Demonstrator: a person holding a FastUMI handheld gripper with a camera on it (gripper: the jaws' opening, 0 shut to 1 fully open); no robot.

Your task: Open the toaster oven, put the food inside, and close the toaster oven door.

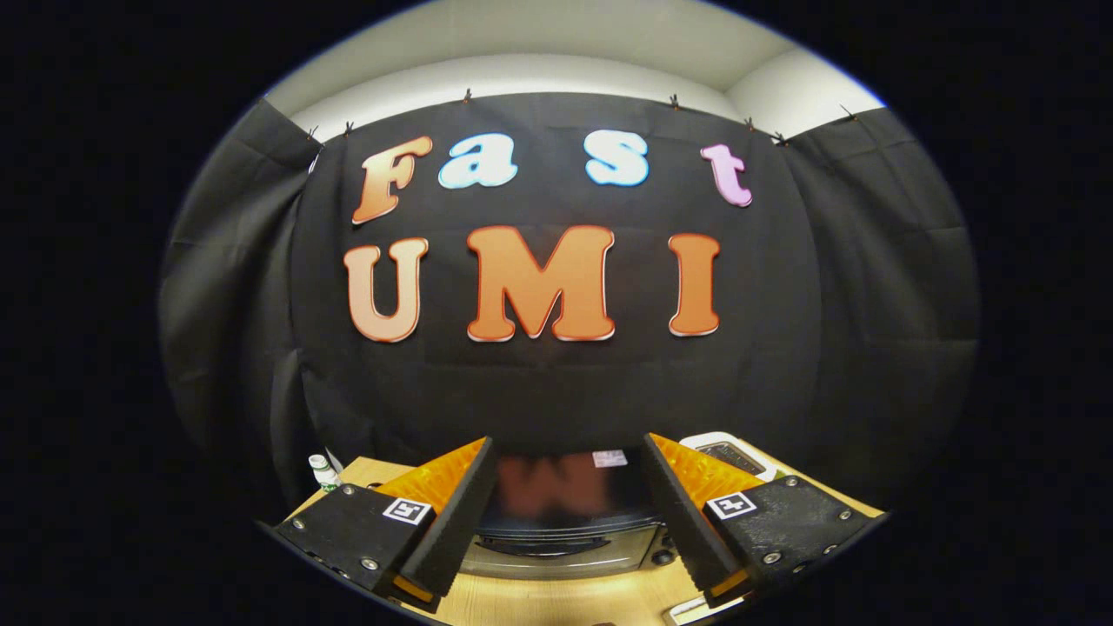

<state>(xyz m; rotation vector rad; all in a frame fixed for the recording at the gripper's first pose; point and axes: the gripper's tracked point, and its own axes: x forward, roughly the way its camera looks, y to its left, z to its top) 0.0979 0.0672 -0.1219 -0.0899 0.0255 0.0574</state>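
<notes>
1. Gripper view, looking forward and slightly up along the two fingers, with a wooden tabletop point(556, 600) low in the scene and a black cloth wall behind it.
2. Gripper point(565, 509): its fingers are spread wide apart and hold nothing.
3. Toaster oven point(565, 522): it sits on the tabletop between and just beyond the fingers, toward the far edge near the cloth wall. Its top is dark and glossy, its front silvery, and a bar-like handle point(543, 546) seems to run across the upper front. The door looks closed, though little of it is visible.
4. Other things: a small bottle point(323, 472) stands near the tabletop's far left corner, and a white appliance point(726, 452) sits near the far right edge, behind the right finger.
5. Food: I cannot tell where it is.
6. Handling, as a judgement: the oven is rigid metal and glass, probably heavy enough to stay put under a gentle pull. The smooth handle could slip, so close both fingers squarely around its middle and swing the door steadily down.
</notes>
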